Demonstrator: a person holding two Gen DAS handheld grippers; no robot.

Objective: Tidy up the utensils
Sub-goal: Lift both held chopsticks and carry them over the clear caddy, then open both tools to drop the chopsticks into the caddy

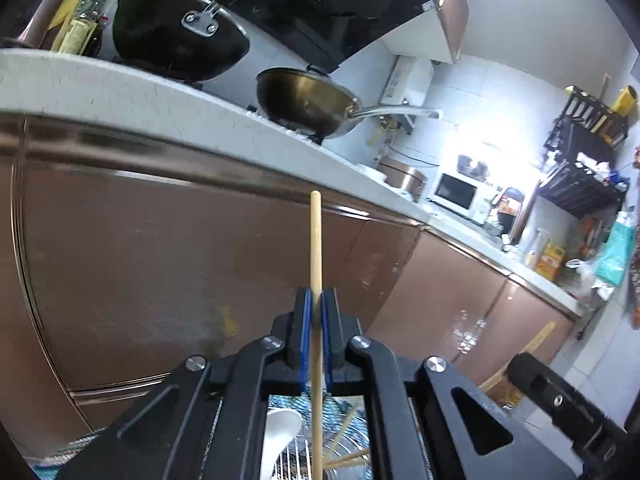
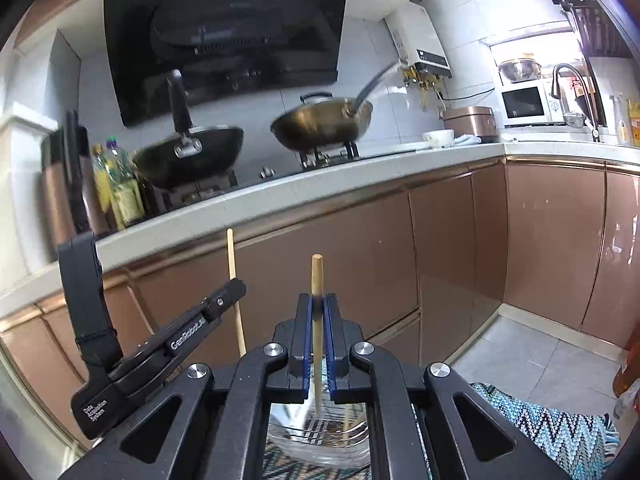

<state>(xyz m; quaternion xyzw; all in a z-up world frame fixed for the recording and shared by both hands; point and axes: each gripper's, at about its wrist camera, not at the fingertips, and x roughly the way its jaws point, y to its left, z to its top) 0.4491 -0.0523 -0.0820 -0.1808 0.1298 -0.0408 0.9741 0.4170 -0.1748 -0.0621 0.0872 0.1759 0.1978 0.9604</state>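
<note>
My left gripper (image 1: pixel 316 300) is shut on a bamboo chopstick (image 1: pixel 316 248) that stands upright between its blue pads. Below it a white spoon (image 1: pixel 280 436) and more chopsticks (image 1: pixel 344 458) lie in a metal rack (image 1: pixel 296 468). My right gripper (image 2: pixel 318 304) is shut on another bamboo chopstick (image 2: pixel 317 276), also upright, over a clear glass bowl (image 2: pixel 320 446). In the right wrist view the left gripper (image 2: pixel 236 286) shows at left with its chopstick (image 2: pixel 232 256). In the left wrist view the right gripper's black body (image 1: pixel 560 400) shows at lower right.
A white counter (image 2: pixel 280 188) runs over copper cabinet doors (image 2: pixel 340 264). On the stove stand a black wok (image 2: pixel 192 156) and a brass pan (image 2: pixel 320 124). Oil bottles (image 2: pixel 116 184) stand at left, a microwave (image 2: pixel 524 104) at right. A zigzag cloth (image 2: pixel 552 424) lies underneath.
</note>
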